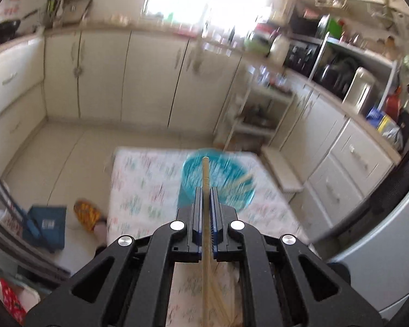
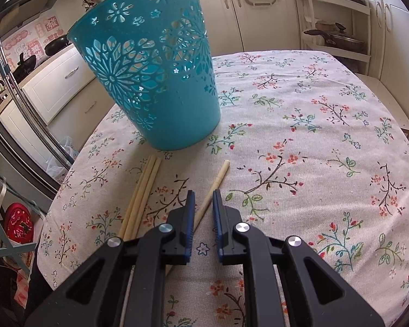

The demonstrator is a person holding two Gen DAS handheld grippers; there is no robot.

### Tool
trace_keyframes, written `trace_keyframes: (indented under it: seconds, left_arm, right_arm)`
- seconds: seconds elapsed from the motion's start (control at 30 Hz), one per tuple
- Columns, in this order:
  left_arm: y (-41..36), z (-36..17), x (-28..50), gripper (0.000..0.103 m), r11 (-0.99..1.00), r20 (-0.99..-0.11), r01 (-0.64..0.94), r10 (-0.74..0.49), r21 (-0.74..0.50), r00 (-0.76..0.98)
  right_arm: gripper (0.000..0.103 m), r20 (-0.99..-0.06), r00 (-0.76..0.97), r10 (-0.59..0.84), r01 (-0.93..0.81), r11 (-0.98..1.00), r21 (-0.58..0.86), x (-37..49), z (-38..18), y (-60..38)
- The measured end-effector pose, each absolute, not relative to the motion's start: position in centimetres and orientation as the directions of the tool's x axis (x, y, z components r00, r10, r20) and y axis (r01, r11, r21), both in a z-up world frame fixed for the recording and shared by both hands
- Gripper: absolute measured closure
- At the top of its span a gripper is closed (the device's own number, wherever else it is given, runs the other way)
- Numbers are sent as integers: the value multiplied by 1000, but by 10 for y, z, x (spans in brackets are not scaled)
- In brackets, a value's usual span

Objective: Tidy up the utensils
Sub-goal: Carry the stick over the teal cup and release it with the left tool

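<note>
My left gripper point(image 1: 206, 189) is shut on a wooden chopstick point(image 1: 205, 171) and holds it high above the table, its tip over the teal perforated basket point(image 1: 218, 182), which holds another chopstick point(image 1: 238, 181). In the right wrist view the basket point(image 2: 152, 76) stands upright on the floral tablecloth point(image 2: 313, 136). My right gripper point(image 2: 203, 193) is open, low over the table, its fingers either side of a single chopstick point(image 2: 218, 179). Three more chopsticks point(image 2: 144, 188) lie side by side to its left.
Cream kitchen cabinets point(image 1: 109, 76) surround the table. A white shelf rack point(image 2: 338, 19) with pans stands behind the table. A steel fridge edge point(image 2: 19, 125) is at the left. A blue box point(image 1: 45, 226) and an orange slipper point(image 1: 87, 214) lie on the floor.
</note>
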State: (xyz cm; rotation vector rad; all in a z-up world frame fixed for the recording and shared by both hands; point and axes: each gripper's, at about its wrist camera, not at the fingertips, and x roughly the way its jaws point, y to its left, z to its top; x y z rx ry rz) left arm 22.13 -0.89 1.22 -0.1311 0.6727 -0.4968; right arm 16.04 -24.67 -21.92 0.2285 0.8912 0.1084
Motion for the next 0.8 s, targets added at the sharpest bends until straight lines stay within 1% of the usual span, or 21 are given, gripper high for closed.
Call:
trace_keyframes:
  seconds: [0.1, 0.2, 0.3, 0.5, 0.57, 0.7, 0.8]
  left_arm:
    - [-26, 48, 229, 98, 872, -435, 422, -490, -248, 756]
    - [-41, 66, 244, 98, 872, -326, 417, -483, -255, 813]
    - [-56, 68, 260, 98, 897, -262, 365, -426, -251, 866]
    - [-84, 24, 297, 98, 929, -253, 278, -338, -247, 906]
    - [-92, 5, 308, 98, 935, -266, 256, -319, -245, 910]
    - [-101, -23, 319, 98, 952, -319, 228, -285, -204, 904]
    - [-104, -42, 322, 98, 962, -382, 226, -270, -155, 884]
  right_arm:
    - [89, -755, 626, 194, 1, 968, 250, 160, -219, -248]
    - [89, -753, 626, 200, 1, 966, 257, 159, -219, -250]
    - [89, -751, 627, 207, 2, 964, 267, 159, -220, -252]
    - [89, -747, 627, 222, 2, 958, 286, 159, -220, -255]
    - [89, -746, 627, 225, 2, 957, 290, 159, -220, -256]
    - [89, -745, 626, 228, 1, 956, 294, 160, -220, -256]
    - [89, -746, 626, 227, 1, 956, 292, 160, -220, -256]
